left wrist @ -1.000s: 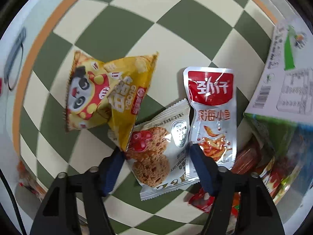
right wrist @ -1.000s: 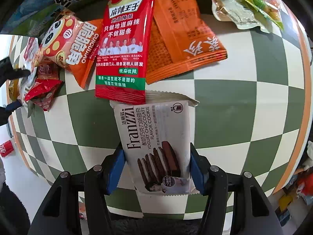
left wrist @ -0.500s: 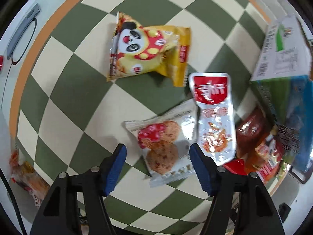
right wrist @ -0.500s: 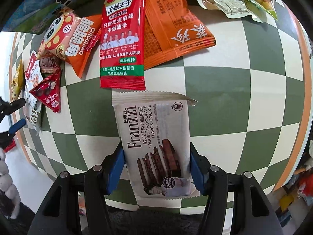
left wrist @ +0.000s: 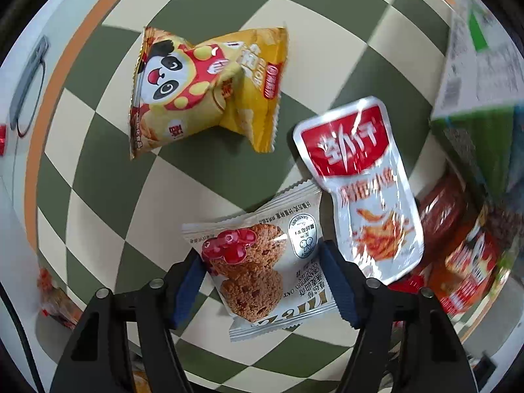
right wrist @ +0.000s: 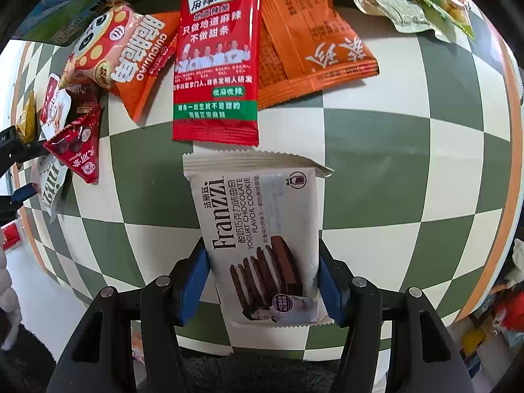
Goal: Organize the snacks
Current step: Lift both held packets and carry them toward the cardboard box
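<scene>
Left tongs [left wrist: 263,281] straddle, ungripped, the cranberry cookie packet [left wrist: 262,262]; right tongs [right wrist: 263,283] clamp the chocolate cookie pack [right wrist: 262,239].

Both grippers point pretty much straight down – left gripper [left wrist: 262,281] with blue pads apart around a packet, right gripper [right wrist: 263,281] pads snug against a packet's edges.

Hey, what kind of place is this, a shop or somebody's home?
Probably a home table, not a shop: a green-and-cream checkered tablecloth, loose snack packets such as the Franzzi cookie pack, and household clutter beyond the edge.
</scene>
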